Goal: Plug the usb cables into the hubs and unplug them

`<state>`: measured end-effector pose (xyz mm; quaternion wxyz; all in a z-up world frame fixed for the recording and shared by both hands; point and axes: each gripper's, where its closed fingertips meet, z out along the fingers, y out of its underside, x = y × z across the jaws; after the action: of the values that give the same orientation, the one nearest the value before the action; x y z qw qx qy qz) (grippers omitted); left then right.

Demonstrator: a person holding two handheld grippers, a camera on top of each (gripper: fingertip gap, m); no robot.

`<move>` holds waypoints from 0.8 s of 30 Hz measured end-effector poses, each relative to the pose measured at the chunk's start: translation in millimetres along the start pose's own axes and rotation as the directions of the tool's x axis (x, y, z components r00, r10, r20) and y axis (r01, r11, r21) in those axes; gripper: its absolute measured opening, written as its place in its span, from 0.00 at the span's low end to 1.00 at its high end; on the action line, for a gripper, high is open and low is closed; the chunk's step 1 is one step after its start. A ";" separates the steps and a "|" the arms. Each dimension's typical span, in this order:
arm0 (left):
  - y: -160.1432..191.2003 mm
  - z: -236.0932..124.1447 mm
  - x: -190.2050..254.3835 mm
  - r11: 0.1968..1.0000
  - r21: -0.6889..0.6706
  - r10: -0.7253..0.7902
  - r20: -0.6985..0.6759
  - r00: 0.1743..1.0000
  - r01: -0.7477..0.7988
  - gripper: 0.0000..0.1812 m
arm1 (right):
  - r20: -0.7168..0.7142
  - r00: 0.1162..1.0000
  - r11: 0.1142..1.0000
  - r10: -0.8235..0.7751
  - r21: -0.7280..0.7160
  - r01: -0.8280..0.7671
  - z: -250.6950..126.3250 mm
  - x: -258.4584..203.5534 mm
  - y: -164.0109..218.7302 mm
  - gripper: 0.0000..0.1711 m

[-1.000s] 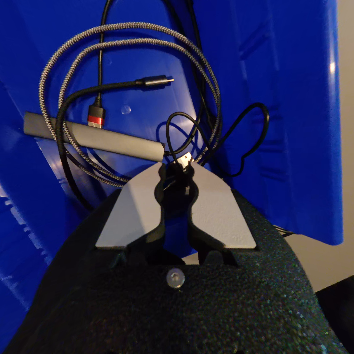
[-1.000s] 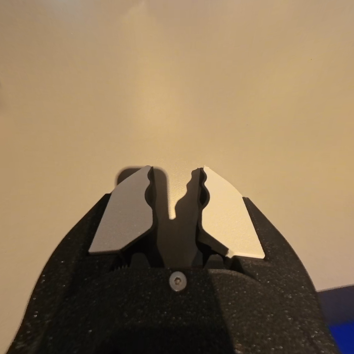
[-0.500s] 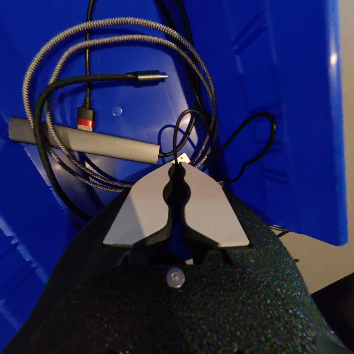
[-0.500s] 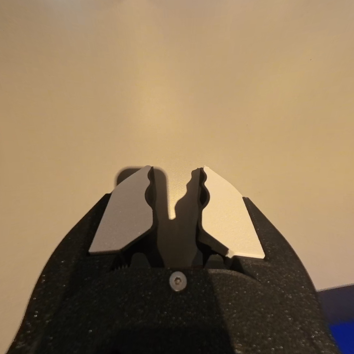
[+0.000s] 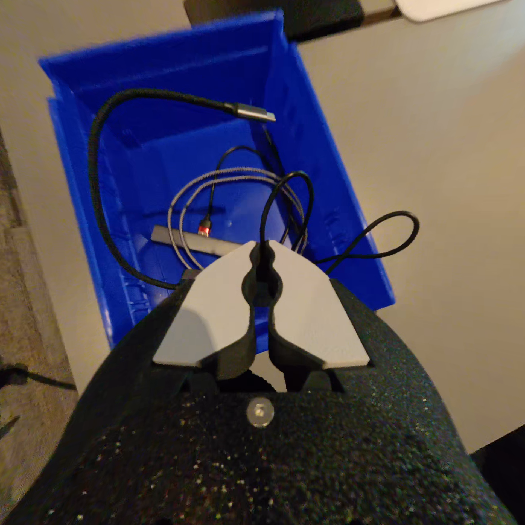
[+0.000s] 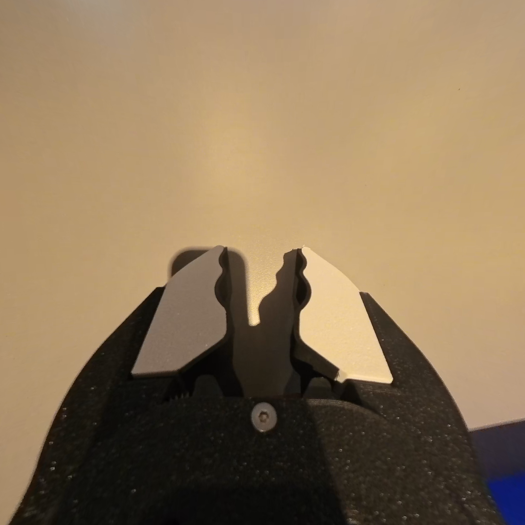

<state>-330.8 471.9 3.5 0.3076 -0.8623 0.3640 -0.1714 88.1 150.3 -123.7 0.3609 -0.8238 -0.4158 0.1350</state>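
Where carpet (image 5: pixel 17 312) begins, pale bare tabletop (image 5: pixel 426 142) under blue bin (image 5: pixel 326 159)

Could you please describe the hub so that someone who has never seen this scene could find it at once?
Look into the blue bin on the pale table, down at its floor just beyond the left gripper. The hub is the flat grey bar lying there under the grey braided cable, with a red plug at its edge. It is the only rigid, straight thing among the looping cables.
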 end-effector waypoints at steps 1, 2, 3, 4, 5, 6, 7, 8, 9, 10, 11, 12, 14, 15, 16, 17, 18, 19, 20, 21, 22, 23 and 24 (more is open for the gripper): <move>-8.0 -7.8 2.2 1.000 0.030 0.008 0.003 1.000 -0.008 0.01 | 0.000 1.000 1.000 0.000 0.000 0.000 0.1 0.0 0.0 0.27; -16.3 -15.7 6.0 0.998 0.060 0.019 0.005 1.000 -0.019 0.01 | -0.001 1.000 1.000 0.000 0.000 0.000 0.2 -0.1 0.0 0.27; -25.3 -23.7 11.6 0.995 0.092 0.035 0.004 0.999 -0.035 0.01 | 0.000 1.000 1.000 0.000 0.000 0.000 0.3 0.0 0.0 0.27; -34.9 -31.9 18.7 0.991 0.124 0.052 0.002 0.999 -0.052 0.01 | 0.000 1.000 1.000 0.001 0.000 -0.001 0.4 -0.1 0.1 0.27; -44.3 -39.8 27.7 0.985 0.154 0.075 -0.001 0.997 -0.074 0.01 | 0.000 1.000 1.000 0.001 0.000 -0.001 0.4 -0.1 0.0 0.27; -53.5 -47.4 37.8 0.978 0.180 0.104 -0.003 0.995 -0.101 0.01 | 0.000 1.000 1.000 0.001 0.000 -0.001 0.5 0.0 0.1 0.27; -62.4 -54.9 48.8 0.971 0.203 0.131 -0.003 0.991 -0.127 0.01 | 0.000 1.000 1.000 0.001 0.000 -0.001 0.6 -0.2 0.1 0.27; -71.6 -62.1 61.0 0.961 0.228 0.160 -0.005 0.987 -0.155 0.01 | -0.001 1.000 1.000 0.000 0.000 0.000 0.6 -0.1 0.1 0.27; -80.8 -68.8 74.9 0.950 0.254 0.191 -0.011 0.982 -0.182 0.01 | -0.001 1.000 1.000 0.000 0.000 0.000 0.6 -0.1 0.2 0.27; -89.4 -74.7 89.8 0.938 0.278 0.220 -0.020 0.975 -0.206 0.01 | -0.002 1.000 1.000 -0.001 0.000 0.001 0.7 -0.2 0.2 0.27; -97.6 -79.2 105.5 0.926 0.299 0.251 -0.030 0.968 -0.231 0.01 | -0.002 1.000 1.000 -0.001 0.000 0.001 0.8 -0.2 0.2 0.27; -105.0 -82.0 121.6 0.913 0.317 0.282 -0.040 0.959 -0.255 0.01 | -0.003 1.000 1.000 -0.002 0.000 0.002 0.8 -0.3 0.2 0.27; -117.5 -81.1 155.5 0.889 0.344 0.343 -0.066 0.937 -0.301 0.01 | -0.006 1.000 1.000 -0.005 0.001 0.005 0.8 -0.3 0.2 0.27; -122.5 -77.4 172.8 0.879 0.353 0.371 -0.083 0.925 -0.321 0.01 | -0.008 1.000 1.000 -0.007 0.002 0.007 0.7 -0.4 0.2 0.27; -126.8 -71.8 190.3 0.869 0.360 0.398 -0.104 0.911 -0.339 0.01 | -0.010 1.000 1.000 -0.009 0.002 0.009 0.7 -0.6 0.3 0.27; -130.5 -64.7 208.0 0.860 0.367 0.425 -0.129 0.896 -0.355 0.01 | -0.011 1.000 1.000 -0.010 0.002 0.010 0.6 -0.6 0.3 0.27; -133.5 -56.1 225.7 0.853 0.372 0.447 -0.158 0.880 -0.367 0.01 | -0.014 1.000 1.000 -0.011 0.003 0.011 0.4 -0.6 0.3 0.27; -136.0 -46.5 243.0 0.848 0.377 0.464 -0.188 0.866 -0.373 0.01 | -0.019 1.000 1.000 -0.016 0.005 0.016 0.1 -0.6 0.2 0.27; -137.5 -35.5 259.9 0.844 0.379 0.480 -0.219 0.850 -0.379 0.01 | -0.025 0.999 1.000 -0.022 0.008 0.023 -0.3 -0.6 -0.1 0.27; -138.2 -23.2 276.4 0.842 0.378 0.493 -0.250 0.833 -0.385 0.01 | -0.032 0.999 0.999 -0.030 0.012 0.031 -0.8 -0.6 -0.3 0.27; -137.7 -10.0 292.5 0.841 0.376 0.504 -0.281 0.817 -0.389 0.01 | -0.040 0.998 0.999 -0.038 0.015 0.039 -1.4 -0.7 -0.7 0.27; -136.2 4.1 307.8 0.842 0.371 0.510 -0.312 0.801 -0.392 0.01 | -0.048 0.998 0.999 -0.047 0.019 0.048 -2.1 -0.6 -0.9 0.27; -133.1 19.3 322.5 0.845 0.361 0.514 -0.341 0.787 -0.395 0.01 | -0.057 0.997 0.998 -0.058 0.023 0.059 -2.8 -0.6 -1.1 0.27</move>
<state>-33.2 315.9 99.3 0.3679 -0.6390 0.5934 -0.3228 88.6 148.9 -120.9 0.3863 -0.8103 -0.4276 0.1061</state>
